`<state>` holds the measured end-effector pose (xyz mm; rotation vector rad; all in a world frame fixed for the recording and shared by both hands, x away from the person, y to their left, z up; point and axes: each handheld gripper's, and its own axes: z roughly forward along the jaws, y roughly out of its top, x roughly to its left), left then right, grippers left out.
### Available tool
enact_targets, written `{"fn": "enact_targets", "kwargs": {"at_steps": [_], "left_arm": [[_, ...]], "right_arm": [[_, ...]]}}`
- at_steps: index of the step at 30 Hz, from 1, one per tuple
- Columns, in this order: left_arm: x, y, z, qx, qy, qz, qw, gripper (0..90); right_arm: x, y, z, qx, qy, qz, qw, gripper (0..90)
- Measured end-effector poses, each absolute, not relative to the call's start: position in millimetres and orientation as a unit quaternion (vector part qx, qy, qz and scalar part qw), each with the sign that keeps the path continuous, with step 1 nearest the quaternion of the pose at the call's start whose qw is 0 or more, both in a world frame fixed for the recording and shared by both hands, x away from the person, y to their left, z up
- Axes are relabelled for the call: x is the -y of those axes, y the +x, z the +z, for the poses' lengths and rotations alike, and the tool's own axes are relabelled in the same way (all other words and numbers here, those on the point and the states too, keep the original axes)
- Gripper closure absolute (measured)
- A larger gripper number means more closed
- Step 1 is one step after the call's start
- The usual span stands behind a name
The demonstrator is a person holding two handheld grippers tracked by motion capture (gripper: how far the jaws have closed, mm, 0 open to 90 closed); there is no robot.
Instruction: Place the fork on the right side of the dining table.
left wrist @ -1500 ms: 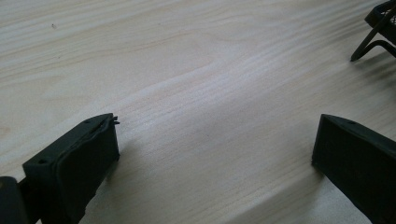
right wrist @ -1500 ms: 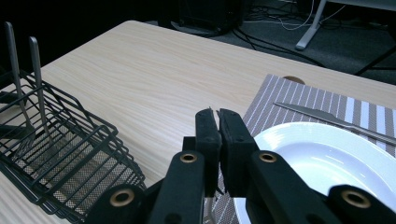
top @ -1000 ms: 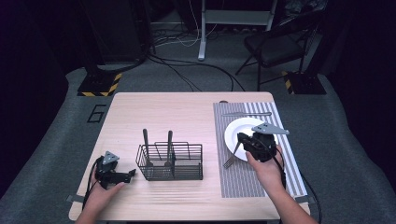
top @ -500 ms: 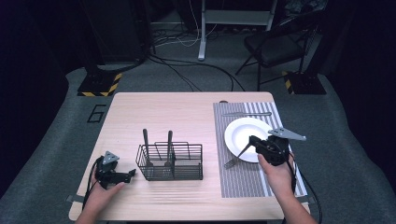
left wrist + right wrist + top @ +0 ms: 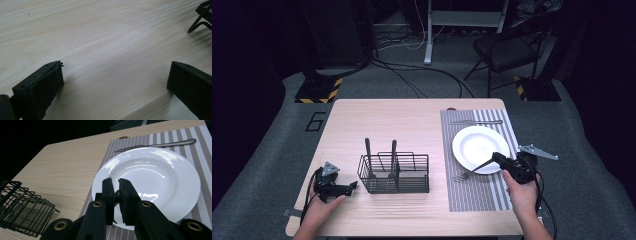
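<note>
— Metal, thin and silvery: is that the fork (image 5: 469,171)?
— Yes. Its tines are on the striped placemat (image 5: 472,195) and its handle slants up over the rim of the plate (image 5: 482,145).
— Counts?
— One fork, one plate, one knife (image 5: 476,122), one wire basket (image 5: 394,174).
— Grip?
— The right gripper (image 5: 495,159) pinches the handle's end, jaws almost together.

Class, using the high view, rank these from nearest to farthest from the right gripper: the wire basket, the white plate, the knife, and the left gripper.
1. White plate: just beside the right gripper, on the striped placemat.
2. Knife: beyond the plate, at the placemat's far end.
3. Wire basket: mid-table, off to the left.
4. Left gripper: past the basket, near the table's left edge.
</note>
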<state>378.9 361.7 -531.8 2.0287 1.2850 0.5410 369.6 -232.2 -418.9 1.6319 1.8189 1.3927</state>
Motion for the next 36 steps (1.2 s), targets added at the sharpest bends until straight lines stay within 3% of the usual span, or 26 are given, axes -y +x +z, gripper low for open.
{"fn": "enact_targets", "kwargs": {"at_steps": [14,24,36], "left_arm": [[-361.7,378.9,-531.8,-0.492,0.777,0.207,0.333,0.2],[-361.7,378.9,-531.8,-0.492,0.777,0.207,0.333,0.1],[-361.7,378.9,-531.8,-0.492,0.777,0.207,0.333,0.1]], "right_arm": [[252.5,364.6,-441.1,-0.609,0.603,0.495,0.145,80.8],[274.8,364.0,-466.3,-0.54,0.649,0.531,0.069,81.6],[293.4,363.7,-488.6,-0.49,0.68,0.544,0.021,82.2]]}}
